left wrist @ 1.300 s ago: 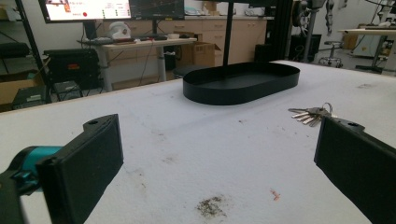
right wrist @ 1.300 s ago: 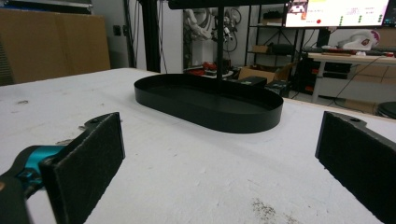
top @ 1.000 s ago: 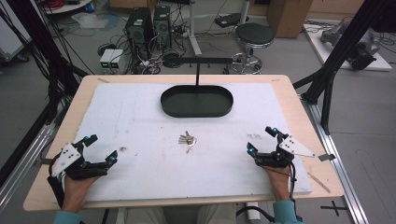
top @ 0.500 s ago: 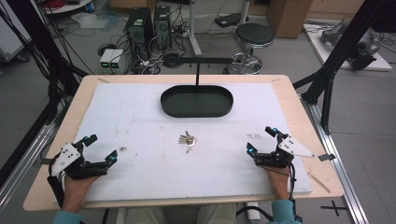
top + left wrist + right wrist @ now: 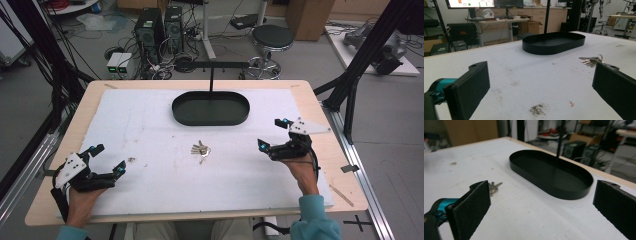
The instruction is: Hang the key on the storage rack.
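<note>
Near edge of the tabletop (image 5: pixel 310 95), person's side: two hands come in from below, each holding a claw. Left claw (image 5: pixel 106 161) sits low at the near left corner of the white sheet (image 5: pixel 150 120), jaws spread wide, nothing between them. From the left gripper view the two black pads stand far apart, bare sheet and a dark smudge (image 5: pixel 537 109) between them.

Right claw (image 5: pixel 272 135) is at the near right, a little farther up the sheet than the left one, also released, jaws wide and empty. Grey three-cornered plate on top, cable trailing back along the wrist. Teal sleeve at the forearm.

Middle of the sheet: a bunch of keys (image 5: pixel 200 149) lying flat, between the two claws and well apart from both. In the left gripper view the keys (image 5: pixel 591 60) lie just past the right-hand jaw; in the right gripper view the keys (image 5: pixel 494 187) peek out behind the left-hand jaw.

Farther on: a black oval tray (image 5: pixel 210 120), shallow wall, nothing in it, just beyond the keys but not touching them. A thin black post rises at its far rim.

Beyond the tabletop: a round stool (image 5: pixel 271 37), computer towers (image 5: pixel 160 25), tangled cables on the floor.
</note>
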